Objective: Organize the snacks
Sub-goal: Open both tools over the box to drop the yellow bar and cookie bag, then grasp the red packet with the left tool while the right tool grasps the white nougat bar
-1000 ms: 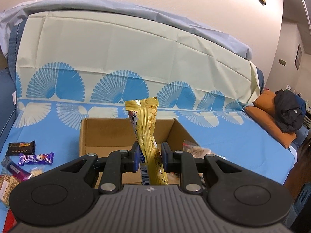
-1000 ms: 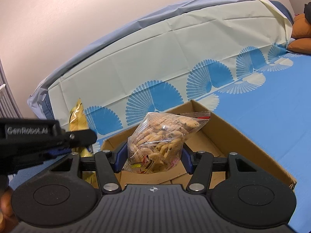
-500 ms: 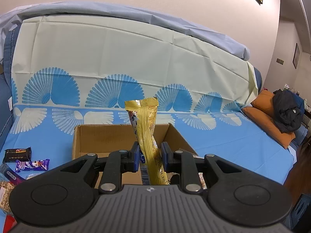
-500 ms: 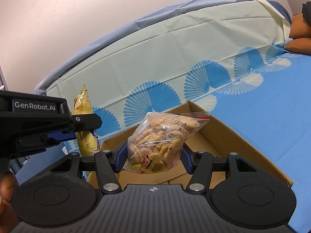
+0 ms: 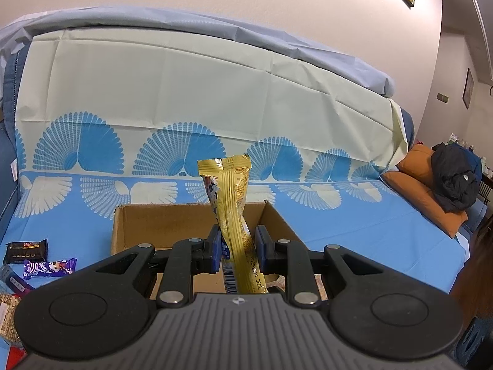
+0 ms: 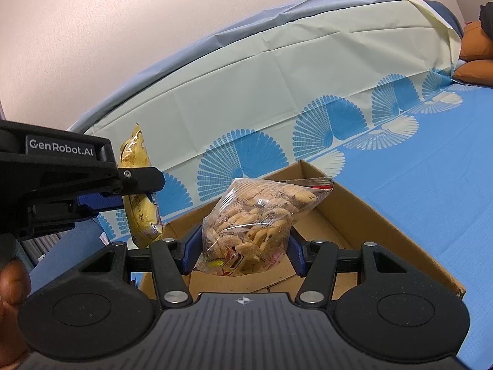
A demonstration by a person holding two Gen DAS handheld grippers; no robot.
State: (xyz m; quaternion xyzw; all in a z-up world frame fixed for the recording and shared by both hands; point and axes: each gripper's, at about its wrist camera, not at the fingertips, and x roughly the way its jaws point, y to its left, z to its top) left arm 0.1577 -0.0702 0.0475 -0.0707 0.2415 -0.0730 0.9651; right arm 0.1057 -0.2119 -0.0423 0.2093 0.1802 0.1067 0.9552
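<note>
A gold snack packet [image 5: 229, 215] is pinched upright by the left hand-held gripper [image 5: 236, 245] and a cookie bag [image 6: 252, 225] is clamped by the right hand-held gripper [image 6: 243, 251], both held over the cardboard box [image 6: 385, 215] for dropping in.

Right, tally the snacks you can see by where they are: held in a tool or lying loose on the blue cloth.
Held in a tool: 2, gold packet, cookie bag
Loose on cloth: 4, dark bar, purple bar, dark purple packet, grain bag
Total: 6

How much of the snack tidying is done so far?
The cardboard box looks nearly empty. In hand: the left gripper holds a yellow packet, the right gripper a cookie bag, both over the box. Left: loose snacks beside it.
</note>
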